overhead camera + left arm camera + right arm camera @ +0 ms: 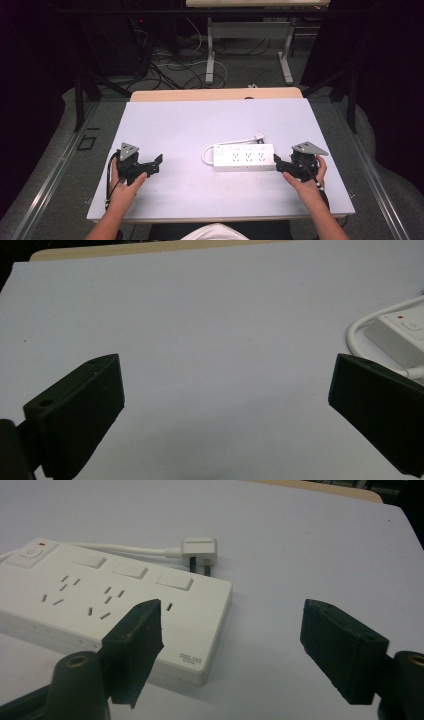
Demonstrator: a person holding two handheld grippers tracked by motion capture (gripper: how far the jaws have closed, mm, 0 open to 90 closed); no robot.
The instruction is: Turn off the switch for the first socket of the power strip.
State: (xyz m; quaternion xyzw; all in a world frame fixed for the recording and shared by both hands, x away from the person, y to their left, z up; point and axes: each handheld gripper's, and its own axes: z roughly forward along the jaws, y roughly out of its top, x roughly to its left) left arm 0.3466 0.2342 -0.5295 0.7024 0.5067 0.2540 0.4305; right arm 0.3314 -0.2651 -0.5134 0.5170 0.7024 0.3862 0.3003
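A white power strip [244, 157] lies flat on the white tabletop [200, 120], right of centre, with its white cord looped round the left end and its plug [258, 136] resting just behind it. In the right gripper view the power strip [100, 595] shows several sockets and switches, with the plug [199, 547] beyond. My right gripper [277, 164] sits at the strip's right end, open; its left jaw overlaps the strip's near corner and nothing is pinched [232, 625]. My left gripper [156, 164] rests open at the left, well apart from the strip, nothing between its jaws [225, 390].
The left gripper view catches the strip's switch end [405, 335] and cord loop [360, 325] at its right edge. Beyond the table's wooden far edge [215, 94] stand a desk's metal legs [210, 55] and tangled floor cables [170, 67]. Bare tabletop stretches between the two grippers.
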